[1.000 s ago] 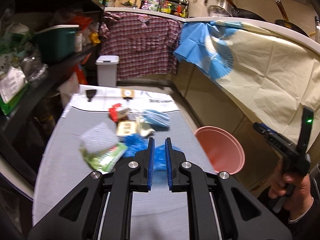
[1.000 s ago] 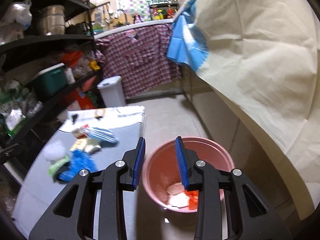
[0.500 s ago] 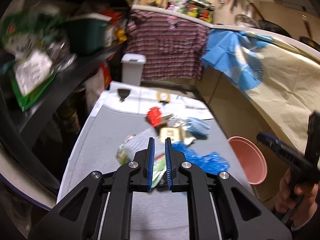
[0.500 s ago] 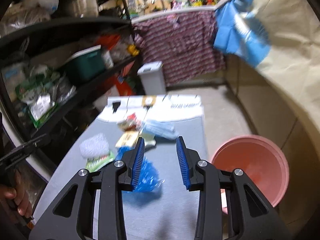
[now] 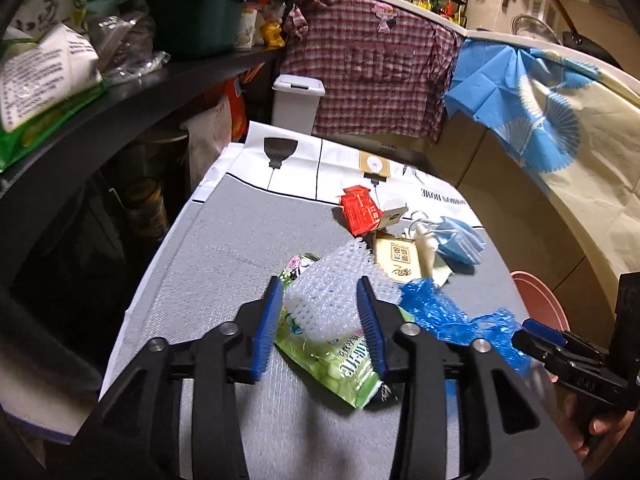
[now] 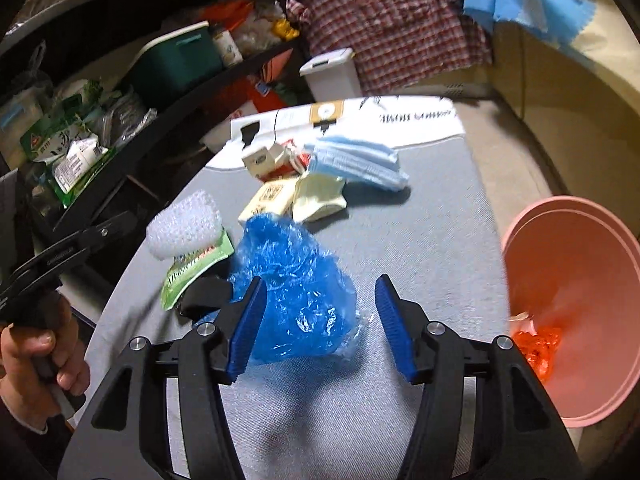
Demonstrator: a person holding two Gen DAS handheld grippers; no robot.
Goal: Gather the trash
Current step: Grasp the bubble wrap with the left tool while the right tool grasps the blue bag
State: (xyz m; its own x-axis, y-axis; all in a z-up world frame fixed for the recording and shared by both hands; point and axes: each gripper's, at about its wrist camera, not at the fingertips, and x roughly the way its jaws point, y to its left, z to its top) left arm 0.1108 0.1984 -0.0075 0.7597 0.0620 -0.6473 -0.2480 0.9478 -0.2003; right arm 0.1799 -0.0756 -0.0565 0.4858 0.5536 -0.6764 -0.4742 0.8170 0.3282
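Trash, loose pile on the grey table mat (image 6: 420, 216): blue plastic bag (image 6: 296, 284), crumpled, lying nearest the right gripper (image 6: 318, 326); bubble wrap (image 5: 332, 284), resting on a green wrapper (image 5: 336, 360), in front of the left gripper (image 5: 320, 320); further back a tan packet (image 5: 398, 260), a red carton (image 5: 360, 210) and a blue face mask (image 5: 460, 236), all touching or overlapping.

Right gripper: jaws opening, set at a middling width; the bag sits between them, against or just beside the left pad, clear of the right; nothing held.

Left gripper: jaws opening, middling width; bubble wrap framed between the pads, no pressure on it visible; nothing held.

Pink bin (image 6: 580, 280): on the floor just off the table's right edge, with orange scraps already inside.

Risks, judged: bag film is thin and slack, so a shallow pinch may catch only a fold and the bag may slide out on the way to the bin; bubble wrap is springy and rests on the wrapper, so the close may drag both or squeeze the wrap out forward; the two grippers work near each other and may collide; bin sits low beside the table, so an early release may drop trash on the floor.
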